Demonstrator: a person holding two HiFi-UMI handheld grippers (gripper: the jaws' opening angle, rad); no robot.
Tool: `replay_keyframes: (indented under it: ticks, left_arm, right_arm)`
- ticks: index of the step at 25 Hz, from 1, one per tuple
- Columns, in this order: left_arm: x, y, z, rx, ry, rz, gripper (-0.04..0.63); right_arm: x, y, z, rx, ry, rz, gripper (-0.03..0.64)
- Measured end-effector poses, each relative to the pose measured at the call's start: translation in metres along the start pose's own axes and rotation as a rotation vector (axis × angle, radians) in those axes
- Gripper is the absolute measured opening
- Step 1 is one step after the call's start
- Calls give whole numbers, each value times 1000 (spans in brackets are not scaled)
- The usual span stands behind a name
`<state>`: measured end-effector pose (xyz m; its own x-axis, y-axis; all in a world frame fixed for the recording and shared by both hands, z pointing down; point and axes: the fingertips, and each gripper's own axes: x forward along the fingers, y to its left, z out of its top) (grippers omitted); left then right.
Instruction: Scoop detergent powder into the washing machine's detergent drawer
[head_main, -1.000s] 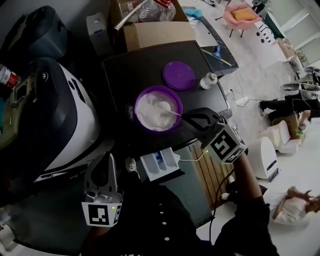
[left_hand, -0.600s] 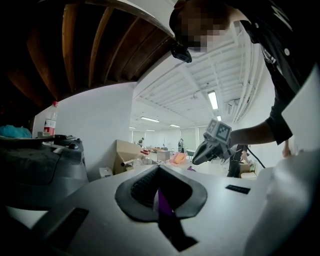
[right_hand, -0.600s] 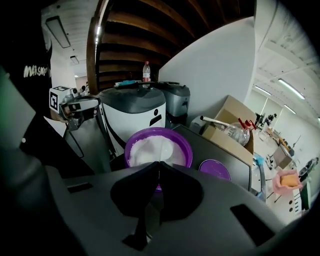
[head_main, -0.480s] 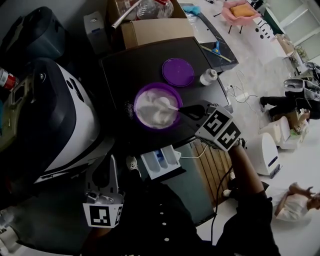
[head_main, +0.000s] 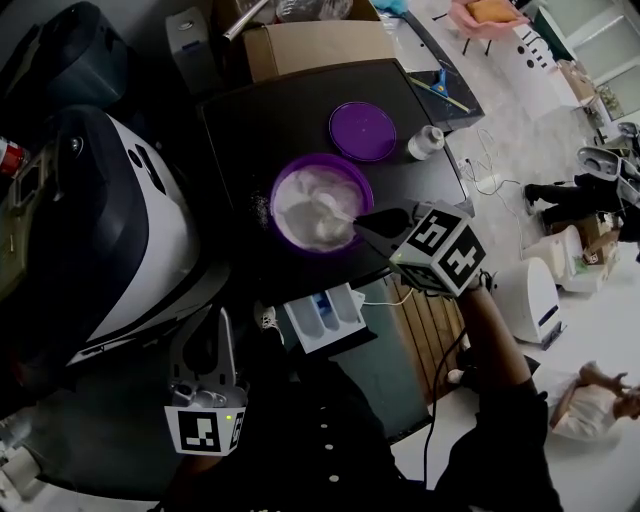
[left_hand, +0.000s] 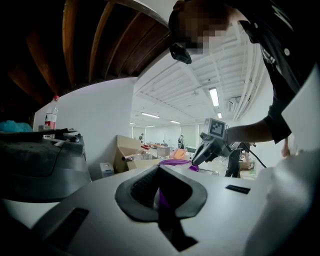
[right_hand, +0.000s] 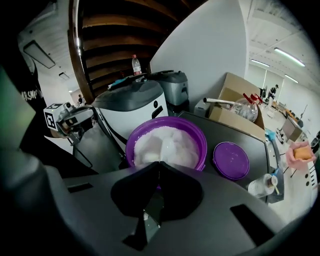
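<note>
A purple bowl (head_main: 322, 203) (right_hand: 167, 144) full of white detergent powder stands on the washing machine's black top (head_main: 250, 130). A white spoon (head_main: 327, 209) lies with its scoop in the powder. My right gripper (head_main: 368, 224) (right_hand: 160, 167) is at the bowl's near rim, shut on the spoon's handle, which the jaws hide in the right gripper view. Below the bowl the white detergent drawer (head_main: 324, 316) stands pulled out. My left gripper (head_main: 218, 322) (left_hand: 160, 172) hangs low at the left, away from the bowl, jaws together with nothing in them.
The purple lid (head_main: 362, 130) (right_hand: 231, 160) and a small white bottle (head_main: 424, 142) lie behind the bowl. A cardboard box (head_main: 310, 45) stands at the back. A big white-and-black appliance (head_main: 110, 230) fills the left. A white cable (head_main: 385, 297) hangs near the drawer.
My right gripper has moved up and in towards the bowl's rim, with the spoon's scoop still in the powder. The left gripper has stayed put.
</note>
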<state>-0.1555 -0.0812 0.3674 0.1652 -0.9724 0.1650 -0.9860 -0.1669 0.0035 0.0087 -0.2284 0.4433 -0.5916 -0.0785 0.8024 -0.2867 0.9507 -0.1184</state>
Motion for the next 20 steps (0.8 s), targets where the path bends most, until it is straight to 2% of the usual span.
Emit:
replay_keyframes:
  ticks: [10, 20]
  left_arm:
    - [4, -2, -10, -13, 19, -5, 14]
    - [7, 2, -11, -27, 17, 8, 14]
  right_arm:
    - [8, 14, 2, 97, 1, 120, 29]
    - [8, 15, 13, 321, -71, 282, 29]
